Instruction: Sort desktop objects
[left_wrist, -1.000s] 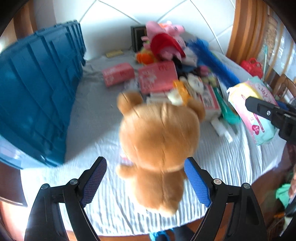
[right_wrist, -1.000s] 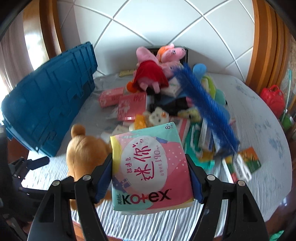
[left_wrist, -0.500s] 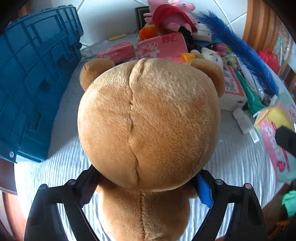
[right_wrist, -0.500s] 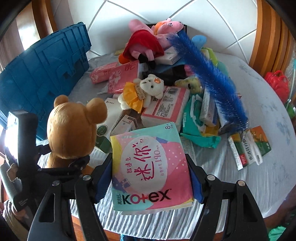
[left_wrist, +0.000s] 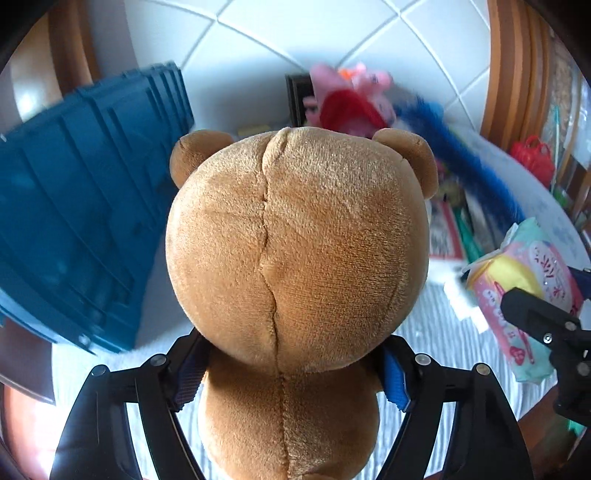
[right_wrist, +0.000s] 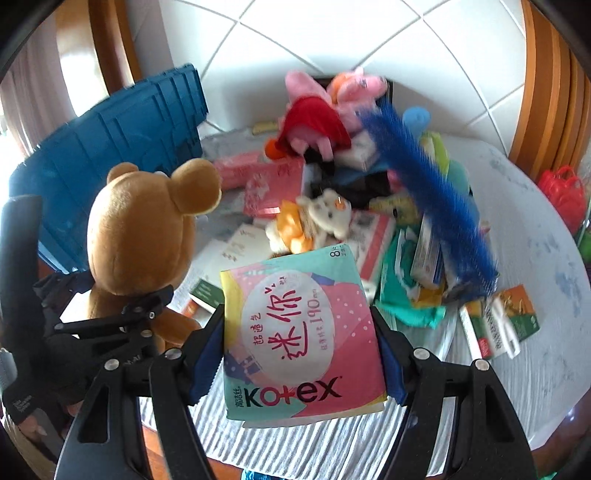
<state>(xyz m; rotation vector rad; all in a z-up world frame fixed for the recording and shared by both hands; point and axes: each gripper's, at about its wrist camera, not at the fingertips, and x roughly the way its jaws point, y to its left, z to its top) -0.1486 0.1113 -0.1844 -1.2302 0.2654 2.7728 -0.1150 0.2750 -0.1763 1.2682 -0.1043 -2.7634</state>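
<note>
Left gripper (left_wrist: 288, 380): my fingers have just been closing, now pinching the brown bear (left_wrist: 295, 251) at frame centre, lifted for sorting | Right gripper (right_wrist: 295, 354): half-open, clamping the Kotex pack (right_wrist: 301, 336) at lower centre | blue crate (right_wrist: 110, 147), upper left, seems the target.

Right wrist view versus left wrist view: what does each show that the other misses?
Only the right wrist view shows the small white plush in the pile, the green box on the cloth, and the pad pack's printed front between the right tool's pads.

Only the left wrist view shows the bear's back seam, with the left tool's pads pressing its neck; its jaws have just been closing.

Both show the brown bear, blue crate, blue duster and pink pig plush.
</note>
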